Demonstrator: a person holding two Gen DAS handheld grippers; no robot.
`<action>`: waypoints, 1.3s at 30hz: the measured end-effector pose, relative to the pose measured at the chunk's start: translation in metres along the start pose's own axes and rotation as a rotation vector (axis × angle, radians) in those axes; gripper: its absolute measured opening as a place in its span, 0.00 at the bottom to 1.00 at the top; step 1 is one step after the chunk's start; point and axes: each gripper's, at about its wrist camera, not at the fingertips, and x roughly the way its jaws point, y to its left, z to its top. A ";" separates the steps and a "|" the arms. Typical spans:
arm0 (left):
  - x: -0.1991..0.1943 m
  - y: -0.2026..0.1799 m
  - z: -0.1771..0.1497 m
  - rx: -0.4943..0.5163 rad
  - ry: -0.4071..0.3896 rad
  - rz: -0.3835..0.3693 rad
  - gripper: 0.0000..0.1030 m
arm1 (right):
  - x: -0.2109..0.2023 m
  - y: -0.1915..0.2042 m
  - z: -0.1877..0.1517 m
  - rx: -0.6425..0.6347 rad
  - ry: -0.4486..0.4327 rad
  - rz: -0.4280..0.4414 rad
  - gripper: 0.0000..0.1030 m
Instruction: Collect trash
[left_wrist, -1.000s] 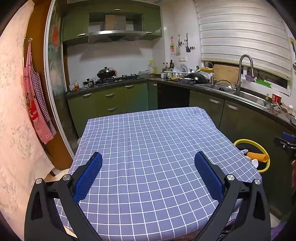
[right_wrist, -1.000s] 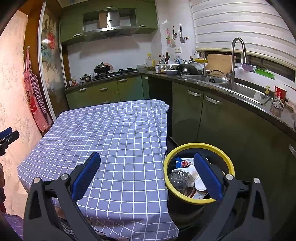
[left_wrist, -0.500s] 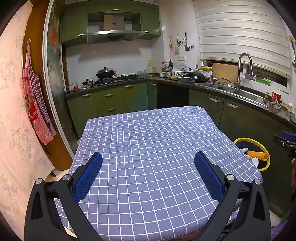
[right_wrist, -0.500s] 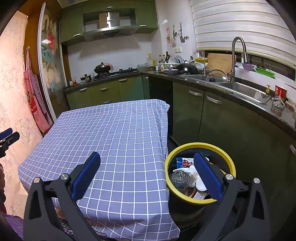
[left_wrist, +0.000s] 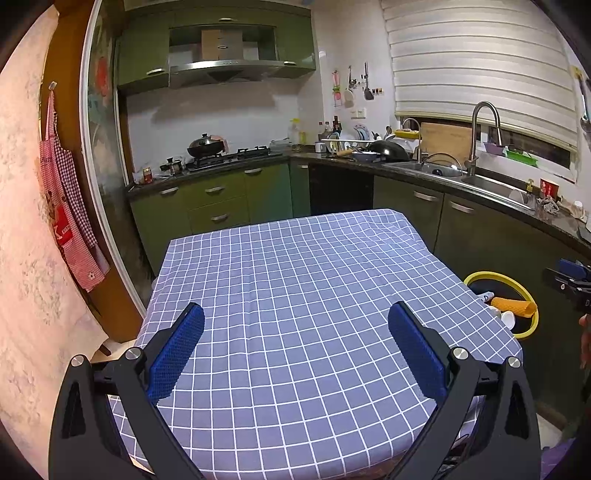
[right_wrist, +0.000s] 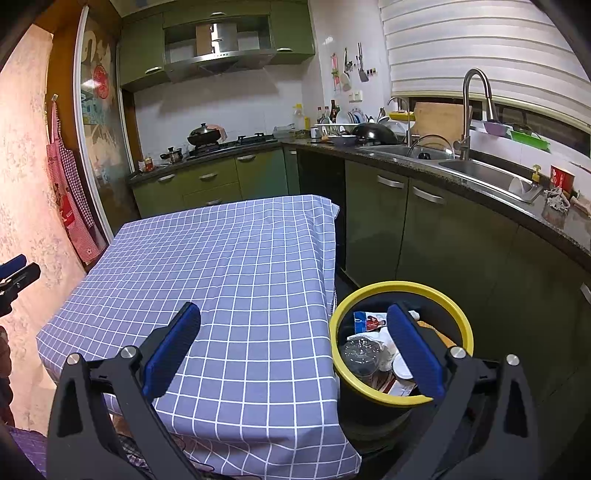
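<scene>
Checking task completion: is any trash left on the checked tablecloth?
No, the checked tablecloth lies bare, and the trash sits in the yellow-rimmed bin.

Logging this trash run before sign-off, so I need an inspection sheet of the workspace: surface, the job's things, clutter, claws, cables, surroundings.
Surface: table under a blue checked tablecloth, slightly wrinkled, nothing lying on it.
Job's things: yellow-rimmed bin on the floor at the table's right side, holding a clear plastic cup, a printed wrapper and white pieces; an orange item shows in the left wrist view.
Clutter: nothing seen on the table.
Claws: left claw open, empty, above the table; right claw open, empty, over the table edge and bin.
Cables: nothing seen.
Surroundings: green cabinets, sink, stove with wok, red apron on the wall.
</scene>
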 end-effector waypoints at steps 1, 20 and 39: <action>0.000 -0.001 0.000 0.001 -0.001 0.000 0.95 | 0.000 0.001 -0.001 0.000 -0.001 0.000 0.93; 0.004 -0.004 0.002 0.013 0.004 -0.012 0.95 | 0.007 0.002 -0.006 0.006 0.008 -0.002 0.93; 0.015 -0.004 0.001 -0.008 0.019 -0.034 0.95 | 0.011 0.005 -0.006 0.000 0.027 0.000 0.93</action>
